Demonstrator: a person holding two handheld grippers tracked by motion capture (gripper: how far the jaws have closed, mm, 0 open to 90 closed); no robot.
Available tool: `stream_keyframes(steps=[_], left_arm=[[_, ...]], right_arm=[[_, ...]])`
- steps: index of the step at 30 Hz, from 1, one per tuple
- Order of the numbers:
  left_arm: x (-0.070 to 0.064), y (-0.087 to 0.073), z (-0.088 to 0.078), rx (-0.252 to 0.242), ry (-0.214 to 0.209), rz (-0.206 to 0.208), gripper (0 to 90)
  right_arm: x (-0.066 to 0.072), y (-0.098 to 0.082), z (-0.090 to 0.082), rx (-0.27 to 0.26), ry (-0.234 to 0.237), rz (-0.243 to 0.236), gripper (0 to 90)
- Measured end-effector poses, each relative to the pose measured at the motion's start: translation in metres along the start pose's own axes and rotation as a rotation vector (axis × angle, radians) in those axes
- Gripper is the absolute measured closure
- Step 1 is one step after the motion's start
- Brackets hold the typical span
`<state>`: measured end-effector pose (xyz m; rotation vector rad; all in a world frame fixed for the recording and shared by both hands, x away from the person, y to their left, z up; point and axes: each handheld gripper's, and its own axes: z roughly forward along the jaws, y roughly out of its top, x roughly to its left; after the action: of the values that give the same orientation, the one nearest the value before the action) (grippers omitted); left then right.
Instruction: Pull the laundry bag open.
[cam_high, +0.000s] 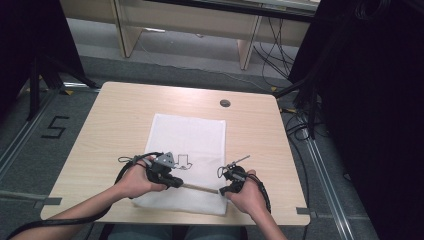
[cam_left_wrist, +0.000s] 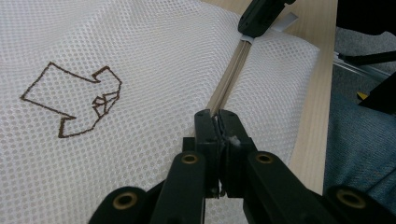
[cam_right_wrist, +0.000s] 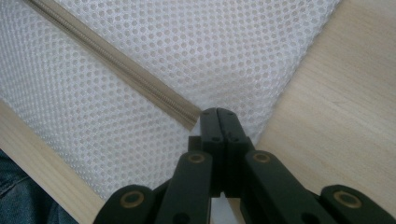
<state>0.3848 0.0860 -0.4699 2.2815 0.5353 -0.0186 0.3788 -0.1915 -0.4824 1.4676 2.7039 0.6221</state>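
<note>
Zipping the mesh bag, both ends pinched

I've got the white mesh bag (cam_high: 187, 150) lying flat near the table's (cam_high: 115, 115) front edge, a little right of middle. Its beige zipper (cam_left_wrist: 229, 81) runs along the front edge, between my two tools. Left gripper (cam_left_wrist: 215, 122) is clamped on what looks like the slider, right gripper (cam_right_wrist: 218, 116) is clamped on the bag's corner at the zipper end. I'd keep the right one anchored, pull low and straight along the teeth. Not much room before the front edge, plenty toward the back.

White mesh bag (cam_high: 187, 150), beige zipper (cam_high: 200, 188), flat on table.
</note>
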Motion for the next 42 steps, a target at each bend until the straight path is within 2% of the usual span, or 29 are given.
stream_keyframes(steps=[2, 7, 9, 10, 11, 12, 13, 14, 16, 17, 18, 21, 26, 27, 28, 29, 34, 35, 40, 41, 42], left_arm=[[0.0, -0.001, -0.001, -0.007, -0.002, -0.013, 87.5], [0.001, -0.001, -0.002, -0.002, 0.001, 0.002, 87.5], [0.001, -0.002, -0.003, -0.003, -0.002, -0.002, 87.5], [0.001, -0.003, -0.003, -0.006, 0.0, -0.021, 87.5], [0.002, -0.003, -0.004, 0.0, 0.008, -0.002, 87.5], [0.002, -0.004, -0.005, 0.0, 0.009, -0.018, 87.5], [0.004, -0.004, -0.006, -0.001, 0.006, -0.007, 87.5], [0.003, -0.005, -0.005, -0.008, 0.004, -0.029, 87.5], [0.004, -0.006, -0.007, -0.004, 0.005, -0.016, 87.5], [0.004, -0.007, -0.006, -0.009, 0.0, -0.037, 87.5], [0.004, -0.007, -0.007, -0.006, -0.002, -0.019, 87.5], [0.004, -0.007, -0.007, -0.004, 0.004, -0.013, 87.5], [0.006, -0.009, -0.01, -0.009, 0.008, -0.03, 87.5], [0.007, -0.009, -0.011, -0.005, 0.013, -0.019, 87.5], [0.006, -0.01, -0.012, -0.009, 0.011, -0.038, 87.5], [0.007, -0.01, -0.012, -0.007, 0.013, -0.021, 87.5], [0.007, -0.012, -0.013, -0.015, 0.006, -0.045, 87.5], [0.007, -0.012, -0.013, -0.011, 0.007, -0.027, 87.5], [0.007, -0.013, -0.013, -0.014, 0.006, -0.045, 87.5], [0.007, -0.013, -0.013, -0.011, 0.005, -0.03, 87.5], [0.007, -0.013, -0.013, -0.011, 0.005, -0.033, 87.5]], right_arm=[[0.0, 0.0, 0.0, -0.003, 0.001, 0.0, 90.0], [0.0, 0.0, 0.0, -0.002, 0.001, 0.0, 90.0], [0.0, 0.0, 0.001, -0.014, 0.003, 0.003, 90.0], [0.0, -0.001, 0.001, -0.013, 0.003, 0.004, 90.0], [0.0, -0.001, 0.001, -0.014, 0.003, 0.004, 90.0], [0.0, 0.0, 0.001, -0.014, 0.003, 0.004, 90.0], [0.0, 0.0, 0.0, -0.007, 0.001, 0.004, 90.0], [0.0, 0.0, 0.0, -0.002, 0.001, 0.002, 90.0], [0.0, 0.0, 0.0, -0.002, 0.001, 0.001, 90.0], [0.0, 0.0, 0.0, -0.005, 0.001, -0.001, 90.0], [0.0, 0.0, 0.001, -0.014, 0.003, 0.005, 90.0], [0.001, 0.0, 0.001, -0.013, 0.002, 0.004, 90.0], [0.001, 0.0, 0.0, -0.004, 0.002, 0.01, 90.0], [0.0, -0.001, 0.001, -0.012, 0.002, 0.011, 90.0], [0.0, 0.0, 0.001, -0.014, 0.003, 0.004, 90.0], [0.0, 0.0, 0.0, -0.009, 0.001, 0.0, 90.0], [0.001, 0.0, 0.0, -0.005, 0.0, 0.009, 90.0], [0.001, 0.0, 0.0, -0.004, 0.0, 0.009, 90.0], [0.001, -0.001, 0.0, -0.005, 0.001, 0.01, 90.0], [0.001, -0.001, 0.0, -0.005, 0.002, 0.01, 90.0], [0.001, -0.001, 0.0, -0.005, 0.002, 0.009, 90.0]])
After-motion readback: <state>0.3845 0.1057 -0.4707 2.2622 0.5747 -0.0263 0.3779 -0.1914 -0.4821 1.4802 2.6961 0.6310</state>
